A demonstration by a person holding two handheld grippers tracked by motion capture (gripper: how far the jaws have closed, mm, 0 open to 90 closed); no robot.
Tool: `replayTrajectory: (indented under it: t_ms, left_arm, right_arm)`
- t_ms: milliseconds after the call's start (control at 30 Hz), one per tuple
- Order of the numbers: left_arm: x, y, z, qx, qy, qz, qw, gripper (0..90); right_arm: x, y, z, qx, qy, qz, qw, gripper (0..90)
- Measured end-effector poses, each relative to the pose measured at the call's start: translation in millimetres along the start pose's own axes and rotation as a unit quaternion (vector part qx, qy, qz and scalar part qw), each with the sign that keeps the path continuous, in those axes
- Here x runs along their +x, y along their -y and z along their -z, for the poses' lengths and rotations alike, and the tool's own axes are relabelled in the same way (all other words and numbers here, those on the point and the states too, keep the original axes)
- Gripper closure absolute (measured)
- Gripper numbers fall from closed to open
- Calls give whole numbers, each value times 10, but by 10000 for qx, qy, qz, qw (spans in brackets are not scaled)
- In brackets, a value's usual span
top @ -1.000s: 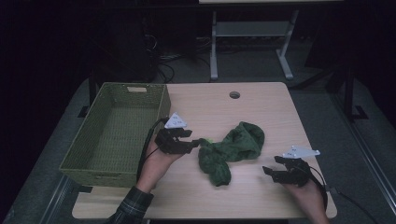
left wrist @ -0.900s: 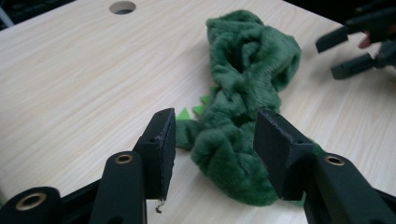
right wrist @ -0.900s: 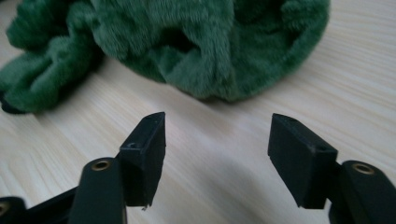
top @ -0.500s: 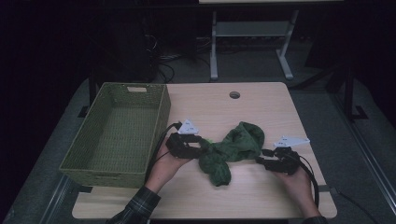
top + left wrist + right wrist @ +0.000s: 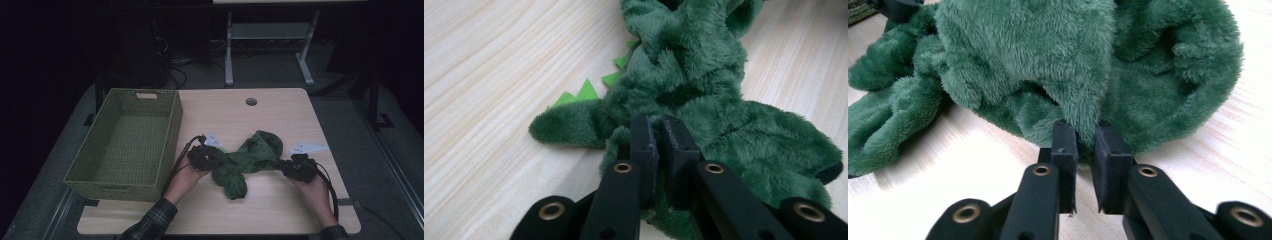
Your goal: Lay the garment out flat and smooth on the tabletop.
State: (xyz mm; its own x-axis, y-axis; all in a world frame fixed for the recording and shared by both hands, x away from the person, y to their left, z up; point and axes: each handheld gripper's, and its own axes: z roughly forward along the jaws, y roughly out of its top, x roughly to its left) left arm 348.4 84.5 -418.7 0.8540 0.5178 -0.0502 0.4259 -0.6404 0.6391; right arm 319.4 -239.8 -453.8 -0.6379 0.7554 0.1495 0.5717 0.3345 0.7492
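Observation:
A dark green plush garment with light green spikes lies crumpled on the table between my two grippers. My left gripper is at its left end. Its jaws have just been closing, and in the left gripper view they pinch a fold of the fur between the pads. My right gripper is at the garment's right end. Its jaws have also just been closing, and in the right gripper view they clamp a hanging fold of the plush.
A green woven basket, with nothing in it, stands at the table's left side, close to my left hand. The wooden table has a round cable hole near its far edge. A desk frame stands on the dark floor beyond.
Both grippers have moved inward to the ends of the green plush. Their jaws went from open to closed on its fur. The left gripper also came down.

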Motion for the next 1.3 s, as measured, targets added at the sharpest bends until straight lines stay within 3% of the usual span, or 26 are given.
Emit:
replayTrajectory:
  t_ms: [267,467,733,800,933,1033,1167,1300]
  left_arm:
    - [-169,55,101,-107,478,4,9988,862]
    - [-360,57,67,-304,1115,148,9932,862]
    - [-505,-18,-59,-446,1437,157,9885,862]
    - [-506,-31,-87,-517,1459,189,9878,861]
    - [-461,-20,-125,-529,1375,249,9888,860]
    - [-420,8,-139,-563,1349,317,9888,859]
    - [-415,19,-146,-536,1265,242,9902,858]
    - [-417,20,-144,-548,1174,179,9914,857]
  right_arm:
    - [-101,-185,31,-42,101,48,9999,829]
    - [-296,-377,-22,-144,183,-13,9997,833]
    - [-414,-749,-236,-51,206,146,9997,833]
    - [-418,-860,-320,-6,227,197,9995,833]
    - [-416,-1032,-501,108,228,289,9993,826]
    - [-390,-1036,-554,176,194,274,9993,726]
    - [-362,-926,-368,25,196,202,9996,582]
    - [-282,-724,-86,-128,194,292,9993,580]
